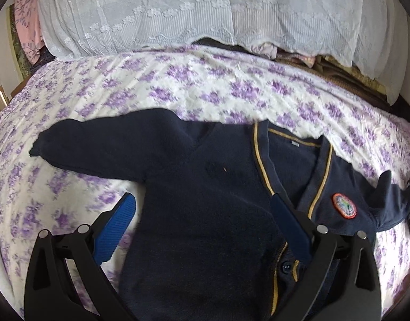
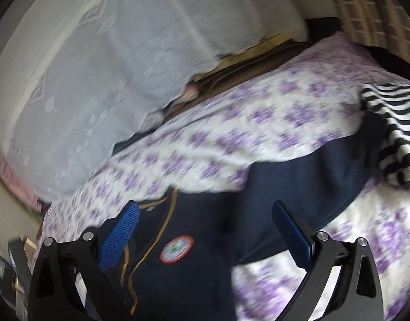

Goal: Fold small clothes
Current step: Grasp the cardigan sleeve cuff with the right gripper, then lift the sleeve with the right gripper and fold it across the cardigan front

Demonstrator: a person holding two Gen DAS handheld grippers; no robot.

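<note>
A small navy cardigan (image 1: 205, 187) with gold trim and a round red-edged badge (image 1: 344, 205) lies face up on a bed with a purple flowered sheet (image 1: 205, 85). One sleeve (image 1: 98, 144) stretches out to the left. My left gripper (image 1: 202, 203) hovers open over the cardigan's left half, blue pads wide apart, nothing between them. In the right wrist view, which is blurred, my right gripper (image 2: 205, 214) is open above the badge (image 2: 177, 248) side of the cardigan (image 2: 205, 267), with the other sleeve (image 2: 325, 165) running up to the right.
A white lace-covered pile (image 1: 205, 13) lines the far edge of the bed. A black-and-white striped garment (image 2: 392, 131) lies at the right, touching the sleeve end. Folded brown cloths (image 2: 245, 64) sit under the lace. Bare sheet shows beyond the cardigan.
</note>
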